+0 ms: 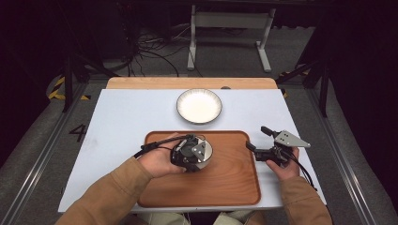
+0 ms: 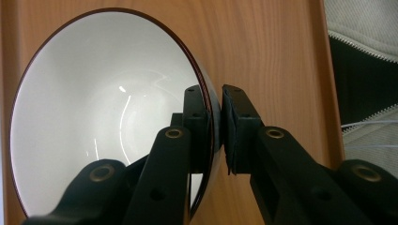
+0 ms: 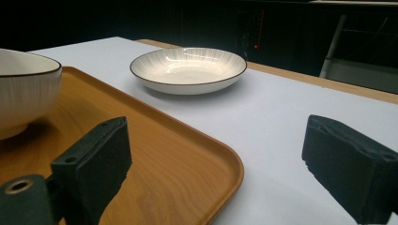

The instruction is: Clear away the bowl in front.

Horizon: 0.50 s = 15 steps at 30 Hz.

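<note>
So the left gripper (image 1: pixel 199 153) has its jaws pinched right onto the rim of the white bowl (image 1: pixel 204 151), one pad inside the bowl and the other pressed against the outer wall; you can see that super clearly in the left gripper view, where the bowl (image 2: pixel 94 117) has a thin dark edge line and a glossy white inside. The bowl sits on the wooden tray (image 1: pixel 225 183), in its upper left part, bottom down on the wood as far as I can tell from the right gripper view, where it (image 3: pixel 23 93) shows at the far left with faint ribbed lines on the outside. The right gripper (image 1: pixel 257 138) is over by the tray's right edge, jaws spread wide with nothing between them, one jaw above the tray corner and the other over the white table (image 1: pixel 122 117). Beyond the tray, well apart from the bowl, there's a shallow plate (image 1: pixel 199 106) with a dark rim and fine stripes, sitting on the table on its own.
</note>
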{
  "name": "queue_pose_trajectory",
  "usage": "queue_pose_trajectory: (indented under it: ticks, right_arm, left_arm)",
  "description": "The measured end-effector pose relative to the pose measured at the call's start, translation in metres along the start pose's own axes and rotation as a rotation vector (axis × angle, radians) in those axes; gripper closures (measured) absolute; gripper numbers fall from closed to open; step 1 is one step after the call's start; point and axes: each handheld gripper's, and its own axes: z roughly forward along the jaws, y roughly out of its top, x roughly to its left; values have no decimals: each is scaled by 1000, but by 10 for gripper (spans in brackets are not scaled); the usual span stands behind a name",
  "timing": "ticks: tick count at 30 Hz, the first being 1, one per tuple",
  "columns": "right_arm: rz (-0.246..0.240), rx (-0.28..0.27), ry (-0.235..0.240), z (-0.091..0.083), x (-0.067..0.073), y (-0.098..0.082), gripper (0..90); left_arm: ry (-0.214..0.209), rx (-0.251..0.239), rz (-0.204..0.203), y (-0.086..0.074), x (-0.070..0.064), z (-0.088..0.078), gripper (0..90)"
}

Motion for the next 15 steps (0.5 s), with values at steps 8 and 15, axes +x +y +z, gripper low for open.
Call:
queue_pose_trajectory:
  ticks: [8, 15]
  right_arm:
    - [-1, 0, 0, 0, 0, 0, 87]
    - [-1, 0, 1, 0, 0, 0, 87]
  left_arm:
    - [-8, 2, 10, 2, -1, 6, 811]
    - [1, 4, 10, 3, -3, 9, 810]
